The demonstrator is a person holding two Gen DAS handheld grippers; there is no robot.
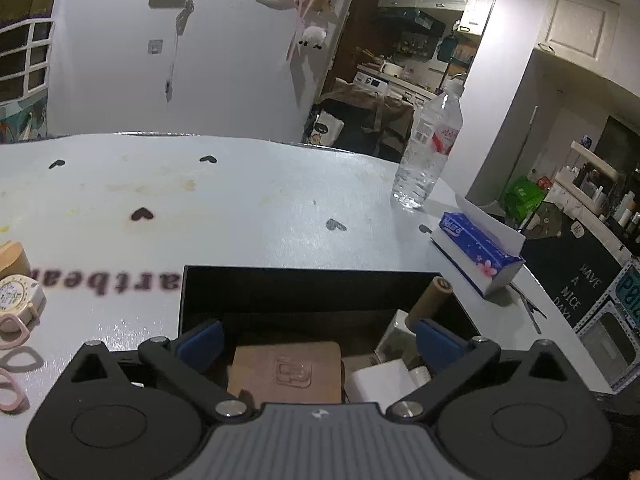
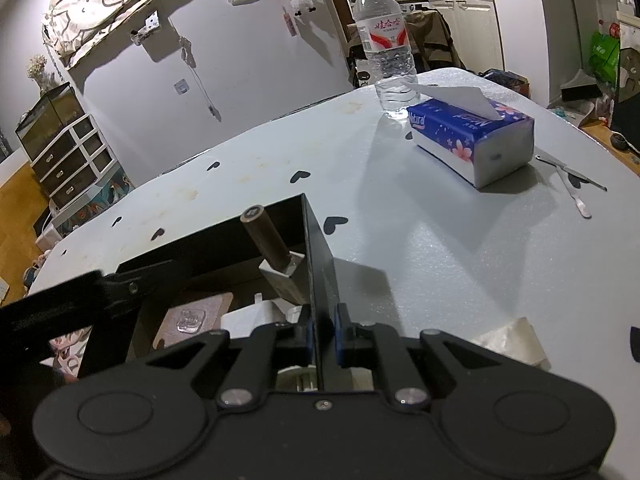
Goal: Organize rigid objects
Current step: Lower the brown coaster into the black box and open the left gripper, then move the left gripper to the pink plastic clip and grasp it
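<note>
Right gripper point(image 2: 322, 334) pinched on black box point(image 2: 320, 248) wall; left gripper point(image 1: 318, 340) spread wide, empty, brown case point(image 1: 286, 372) at six o'clock.

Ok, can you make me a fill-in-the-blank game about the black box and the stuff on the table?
1. The right gripper is shut on the ____ of the black box.
2. The left gripper hangs ____ over the box, holding nothing.
3. The brown card lies ____ the box.
4. The water bottle stands behind the blue ____ pack.

Missing words: wall; open; inside; tissue
</note>
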